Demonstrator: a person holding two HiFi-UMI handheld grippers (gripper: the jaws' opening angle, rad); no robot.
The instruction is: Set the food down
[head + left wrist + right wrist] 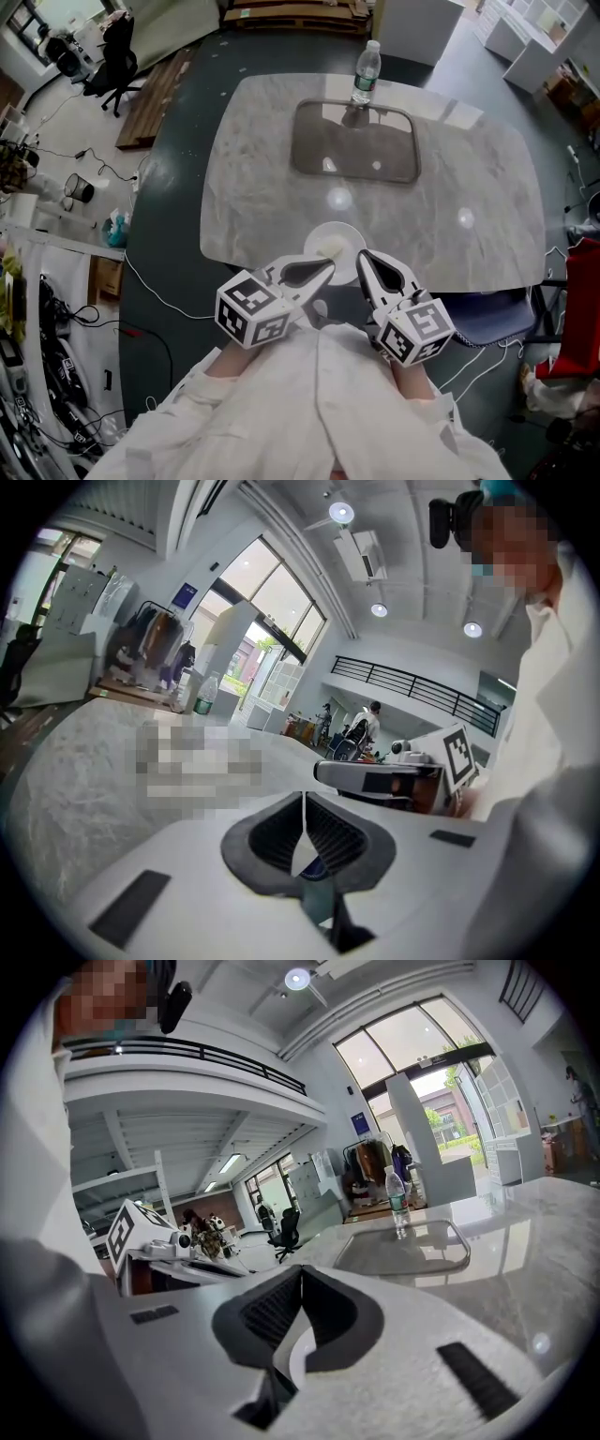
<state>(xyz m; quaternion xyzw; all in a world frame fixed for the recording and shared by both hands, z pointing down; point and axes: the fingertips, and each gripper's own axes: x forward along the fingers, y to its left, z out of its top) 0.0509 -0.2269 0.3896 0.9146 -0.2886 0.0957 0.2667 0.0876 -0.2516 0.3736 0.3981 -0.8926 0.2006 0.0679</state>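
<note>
Observed left gripper (pixel 327 266) and right gripper (pixel 362 256) clenched shut, gripping nothing. Located white plate (pixel 334 242) at near edge of table (pixel 253 187), between both tips, contact undetermined.

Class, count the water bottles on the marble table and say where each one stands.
1. The water bottle stands upright at the marble table's far edge, by the grey tray's far rim. Part of the near edge is covered, so another could hide there.
</note>
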